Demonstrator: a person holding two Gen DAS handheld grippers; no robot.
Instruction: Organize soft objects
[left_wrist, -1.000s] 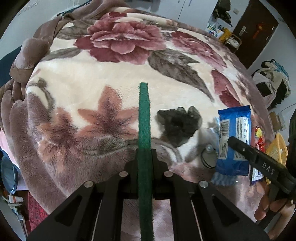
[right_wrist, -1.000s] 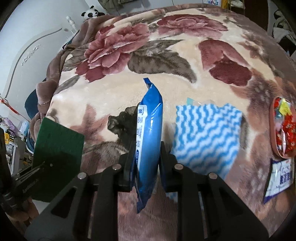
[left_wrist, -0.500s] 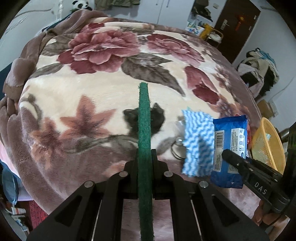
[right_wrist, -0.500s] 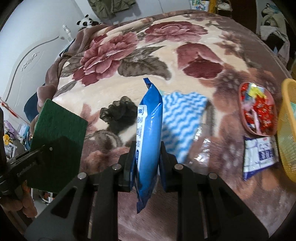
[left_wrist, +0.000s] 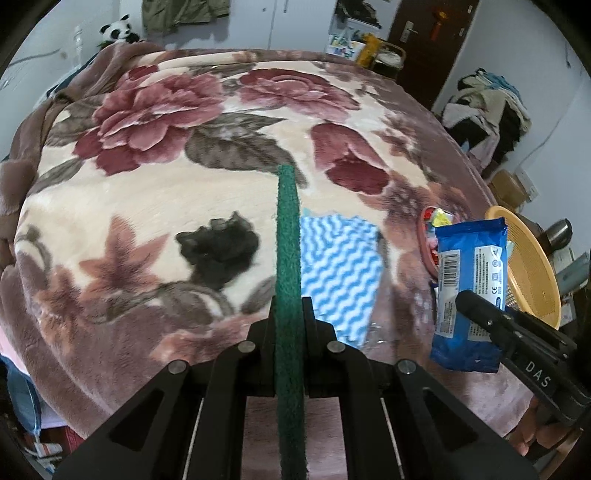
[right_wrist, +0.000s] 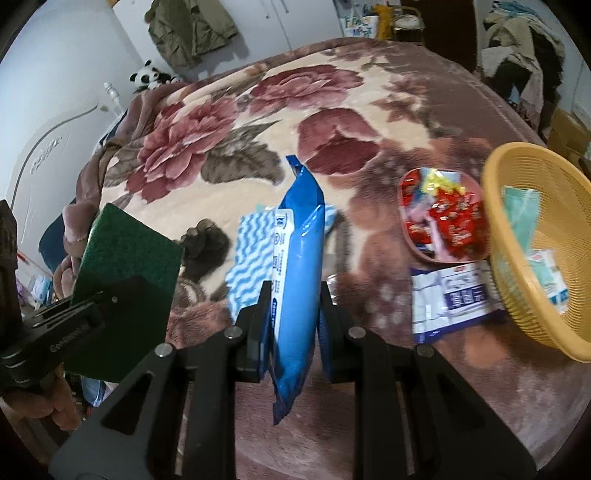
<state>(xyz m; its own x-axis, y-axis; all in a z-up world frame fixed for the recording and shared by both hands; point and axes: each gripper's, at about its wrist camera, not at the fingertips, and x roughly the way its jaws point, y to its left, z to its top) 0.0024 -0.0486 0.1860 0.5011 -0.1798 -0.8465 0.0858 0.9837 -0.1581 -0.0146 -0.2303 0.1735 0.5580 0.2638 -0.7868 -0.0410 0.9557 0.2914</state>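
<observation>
My left gripper is shut on a green scouring pad, held edge-on above the floral blanket. The same green pad shows flat at the left of the right wrist view. My right gripper is shut on a blue wet-wipe pack, also seen at the right of the left wrist view as the blue pack. A blue-and-white wavy cloth and a black scrunchie-like tuft lie on the blanket below. A yellow mesh basket stands at the right.
A pink dish of wrapped sweets sits left of the basket, with a white-and-blue packet in front of it. The basket holds a few light packets. Clothes are piled by the dark door. A panda toy sits by the headboard.
Both grippers, still holding the pad and the pack, have travelled right and a little up over the bed. The sweets dish and the yellow basket have come into view.
</observation>
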